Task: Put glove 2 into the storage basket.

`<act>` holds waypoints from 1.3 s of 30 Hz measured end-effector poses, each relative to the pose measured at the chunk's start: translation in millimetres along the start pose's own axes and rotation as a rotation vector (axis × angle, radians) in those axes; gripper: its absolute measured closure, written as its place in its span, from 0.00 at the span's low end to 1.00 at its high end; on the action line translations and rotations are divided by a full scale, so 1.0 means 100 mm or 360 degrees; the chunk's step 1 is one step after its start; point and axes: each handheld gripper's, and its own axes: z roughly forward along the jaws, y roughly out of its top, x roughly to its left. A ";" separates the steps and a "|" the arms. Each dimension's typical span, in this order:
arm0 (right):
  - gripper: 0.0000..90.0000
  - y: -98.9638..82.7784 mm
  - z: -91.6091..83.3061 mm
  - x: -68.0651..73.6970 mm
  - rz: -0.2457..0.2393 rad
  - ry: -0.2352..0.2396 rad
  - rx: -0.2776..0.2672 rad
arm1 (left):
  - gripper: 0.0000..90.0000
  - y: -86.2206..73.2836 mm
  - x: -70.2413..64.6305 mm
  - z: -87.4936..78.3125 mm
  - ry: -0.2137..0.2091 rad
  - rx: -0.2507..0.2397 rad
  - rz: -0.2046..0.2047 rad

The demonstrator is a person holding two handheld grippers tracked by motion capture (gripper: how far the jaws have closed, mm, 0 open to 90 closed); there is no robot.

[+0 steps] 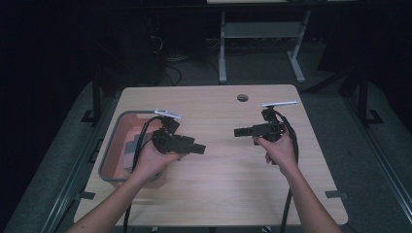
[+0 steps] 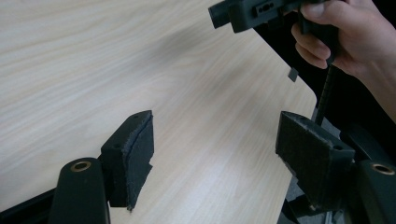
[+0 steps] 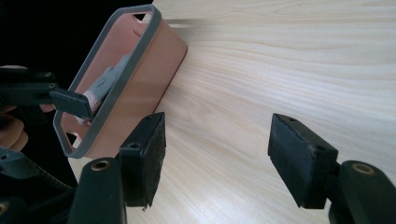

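Note:
Above the middle of the wooden table (image 1: pixel 218 189), two hand-held black grippers point at each other. My left gripper (image 1: pixel 201 148) is held over the table beside a pink bin, jaws open and nothing between them (image 2: pixel 217 158). To its right my right gripper (image 1: pixel 236 132) also stands open, with bare wood showing between its pads (image 3: pixel 217 158). The right gripper view has the left gripper's tip (image 3: pixel 70 102) in front of the bin. In the left gripper view, the right gripper (image 2: pixel 224 11) and the hand holding it sit at the top.
A pink bin with a grey rim (image 1: pixel 111 141) stands at the table's left edge and holds grey folded material (image 3: pixel 105 81). A round cable hole (image 1: pixel 242 97) lies near the far edge. Another desk's white legs (image 1: pixel 222 48) stand beyond the table.

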 end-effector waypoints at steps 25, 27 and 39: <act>0.40 -0.24 -0.22 -0.29 0.0090 -0.0075 -0.0001 | 0.31 -0.13 -0.21 0.31 -0.0107 0.0060 0.0033; 0.39 -0.27 -0.24 -0.32 0.0088 -0.0086 0.0001 | 0.31 -0.15 -0.22 0.33 -0.0109 0.0066 0.0037; 0.39 -0.43 -0.35 -0.46 0.0129 -0.0118 0.0013 | 0.31 -0.26 -0.30 0.45 -0.0146 0.0082 0.0049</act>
